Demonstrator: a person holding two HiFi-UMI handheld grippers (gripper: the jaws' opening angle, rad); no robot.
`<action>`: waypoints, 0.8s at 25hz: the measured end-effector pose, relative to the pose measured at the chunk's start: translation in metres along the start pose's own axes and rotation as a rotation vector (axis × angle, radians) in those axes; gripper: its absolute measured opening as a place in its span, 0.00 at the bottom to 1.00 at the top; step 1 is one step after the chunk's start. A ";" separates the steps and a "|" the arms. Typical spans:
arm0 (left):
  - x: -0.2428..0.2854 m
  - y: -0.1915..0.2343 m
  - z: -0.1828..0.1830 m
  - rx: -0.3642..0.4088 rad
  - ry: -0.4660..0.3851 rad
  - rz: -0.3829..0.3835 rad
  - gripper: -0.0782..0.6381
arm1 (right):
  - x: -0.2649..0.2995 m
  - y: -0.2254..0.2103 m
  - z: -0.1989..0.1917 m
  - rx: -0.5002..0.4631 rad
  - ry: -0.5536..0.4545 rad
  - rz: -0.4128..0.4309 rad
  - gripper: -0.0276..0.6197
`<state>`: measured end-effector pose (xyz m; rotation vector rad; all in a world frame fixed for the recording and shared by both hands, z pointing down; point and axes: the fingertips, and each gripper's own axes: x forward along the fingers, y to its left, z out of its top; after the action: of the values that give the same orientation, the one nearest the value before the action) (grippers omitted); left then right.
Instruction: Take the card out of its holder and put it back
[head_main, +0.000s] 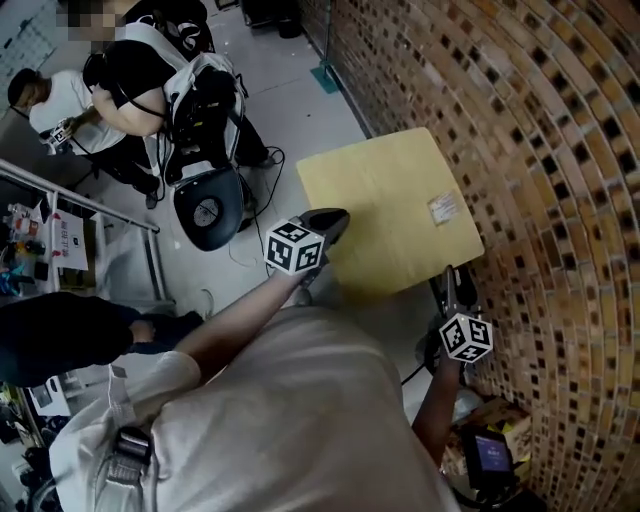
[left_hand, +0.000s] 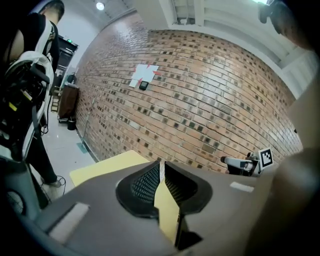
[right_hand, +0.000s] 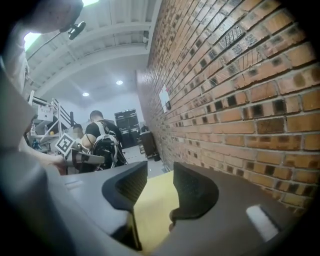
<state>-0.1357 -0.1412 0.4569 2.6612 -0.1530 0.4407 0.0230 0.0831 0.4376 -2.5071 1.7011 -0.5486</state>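
A small pale card (head_main: 443, 207) lies flat on the yellow table (head_main: 380, 200), near the table's right edge by the brick wall. Whether a holder is around it I cannot tell. My left gripper (head_main: 335, 218) hovers over the table's near left edge; in the left gripper view (left_hand: 161, 167) its jaws are shut with nothing between them. At the table's near right corner, my right gripper (head_main: 449, 275) points up along the wall. Its jaws (right_hand: 160, 175) stand open and empty, with only the yellow tabletop (right_hand: 150, 210) showing through the gap.
The brick wall (head_main: 540, 150) runs along the table's right side and carries white sheets with a small dark box (left_hand: 144, 85). A black chair (head_main: 207, 207) and people with backpacks stand to the left. A box with a screen (head_main: 490, 450) sits on the floor lower right.
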 end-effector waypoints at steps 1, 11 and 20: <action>-0.003 -0.001 -0.004 -0.001 0.003 0.009 0.18 | -0.002 0.001 -0.001 -0.001 0.002 0.004 0.28; -0.010 -0.021 -0.032 0.013 0.040 0.052 0.18 | -0.011 -0.001 -0.016 -0.042 0.029 0.036 0.25; -0.006 -0.053 -0.045 0.043 0.063 0.034 0.18 | -0.035 0.001 -0.039 -0.206 0.126 0.077 0.18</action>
<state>-0.1452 -0.0737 0.4721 2.6868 -0.1717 0.5442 -0.0016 0.1199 0.4650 -2.5783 1.9857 -0.5630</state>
